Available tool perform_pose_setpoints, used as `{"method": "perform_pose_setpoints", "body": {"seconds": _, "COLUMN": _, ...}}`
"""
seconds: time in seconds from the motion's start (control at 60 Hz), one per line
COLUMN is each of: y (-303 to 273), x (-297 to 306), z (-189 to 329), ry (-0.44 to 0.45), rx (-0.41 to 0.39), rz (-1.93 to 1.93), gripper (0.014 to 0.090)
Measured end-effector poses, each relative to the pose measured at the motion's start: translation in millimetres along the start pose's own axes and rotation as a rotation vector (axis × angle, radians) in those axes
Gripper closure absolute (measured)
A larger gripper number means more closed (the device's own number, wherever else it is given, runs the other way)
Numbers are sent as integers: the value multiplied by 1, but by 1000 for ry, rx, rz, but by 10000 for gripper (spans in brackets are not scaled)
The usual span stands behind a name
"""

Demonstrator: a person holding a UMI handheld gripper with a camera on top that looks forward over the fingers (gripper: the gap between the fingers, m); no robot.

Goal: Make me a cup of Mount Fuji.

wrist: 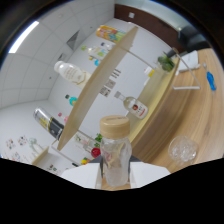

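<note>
Just ahead of the tongs (116, 186) — grip state unclear — a tan-capped bottle (115, 152), shelf edge (95, 85) beyond.

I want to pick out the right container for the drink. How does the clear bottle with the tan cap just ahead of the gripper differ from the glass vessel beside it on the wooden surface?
The capped bottle is tall and narrow; the glass vessel is low and rounded. The bottle wears a tan cap; the vessel has none visible. Both are clear.
</note>
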Motion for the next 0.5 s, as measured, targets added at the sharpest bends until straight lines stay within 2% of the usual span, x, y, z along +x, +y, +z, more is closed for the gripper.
{"method": "perform_pose_setpoints", "body": {"seconds": 0.1, "y": -3, "x": -12, "z": 1, "ry": 26, "rx": 40, "rz": -335, "gripper": 671}}
{"method": "perform_pose_setpoints", "body": {"seconds": 0.15, "y": 3, "x": -6, "z": 4, "ry": 60, "rx": 28, "rz": -488, "gripper": 671}}
{"method": "perform_pose_setpoints", "body": {"seconds": 0.283, "y": 36, "x": 27, "z": 18, "ry": 143, "rx": -40, "rz": -784, "gripper": 671}}
{"method": "perform_pose_setpoints", "body": {"seconds": 0.5, "y": 84, "x": 83, "z": 35, "ry": 225, "rx": -175, "rz": -920, "gripper": 673}}
